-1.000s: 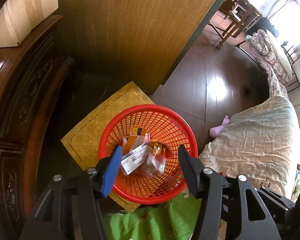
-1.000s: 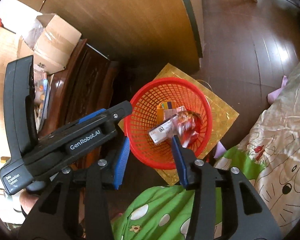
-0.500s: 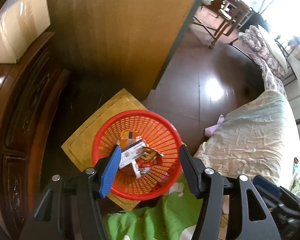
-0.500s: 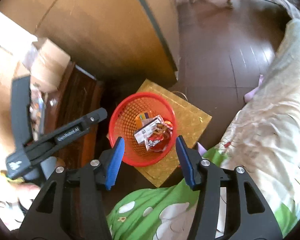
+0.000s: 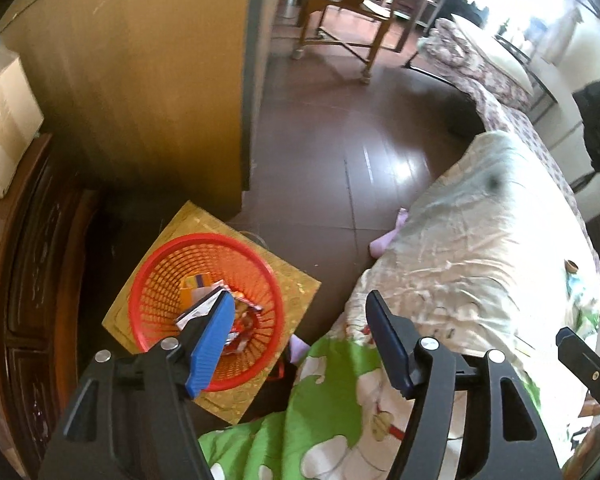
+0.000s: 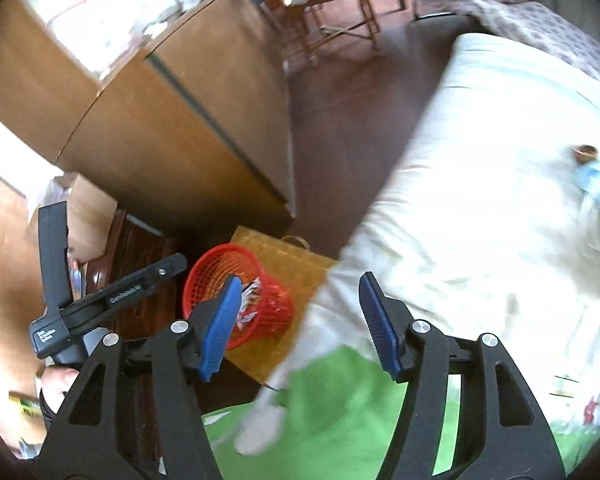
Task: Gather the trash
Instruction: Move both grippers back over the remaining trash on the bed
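A wooden chair stands on the dark floor beyond a tan cabinet, a cardboard box tops a carved dresser, and a pale quilt overlaps a green floral blanket.

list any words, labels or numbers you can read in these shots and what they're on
None can be read for certain.
White print on the left gripper body: two spots, both too blurred.
Printing on the wrappers and flat box in the red basket: too small to read.
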`<state>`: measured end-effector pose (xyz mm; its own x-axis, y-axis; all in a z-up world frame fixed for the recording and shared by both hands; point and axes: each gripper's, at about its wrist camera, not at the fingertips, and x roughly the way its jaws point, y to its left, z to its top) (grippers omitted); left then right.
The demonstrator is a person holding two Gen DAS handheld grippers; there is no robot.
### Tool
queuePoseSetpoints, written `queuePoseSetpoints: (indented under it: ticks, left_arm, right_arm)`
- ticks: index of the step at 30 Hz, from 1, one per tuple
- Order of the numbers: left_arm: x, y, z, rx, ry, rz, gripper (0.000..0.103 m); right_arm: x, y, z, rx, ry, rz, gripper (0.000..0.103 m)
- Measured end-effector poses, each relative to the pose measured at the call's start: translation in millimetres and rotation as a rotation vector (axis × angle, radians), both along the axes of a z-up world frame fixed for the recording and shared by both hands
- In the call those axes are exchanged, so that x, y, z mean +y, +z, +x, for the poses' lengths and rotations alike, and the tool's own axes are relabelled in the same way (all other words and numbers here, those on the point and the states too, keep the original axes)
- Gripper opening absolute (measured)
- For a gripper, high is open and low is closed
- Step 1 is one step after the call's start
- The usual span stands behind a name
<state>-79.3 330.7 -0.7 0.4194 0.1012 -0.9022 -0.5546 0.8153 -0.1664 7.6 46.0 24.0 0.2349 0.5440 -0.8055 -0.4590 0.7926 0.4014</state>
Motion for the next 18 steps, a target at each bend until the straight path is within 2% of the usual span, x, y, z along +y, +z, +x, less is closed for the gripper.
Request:
queuePoseSetpoints:
  ticks: [11,18]
  left_arm:
    - [-78,17,38,-0.009,-0.15,0.06,0.079]
    - [-140,16,68,0.002,-0.261,0.09,0.081]
  right_arm:
    - [-106,4,9,-0.058,-0.181,0.016,0.069]
    - [-170,10,25,-0.103,-0.337,0.032,0.073]
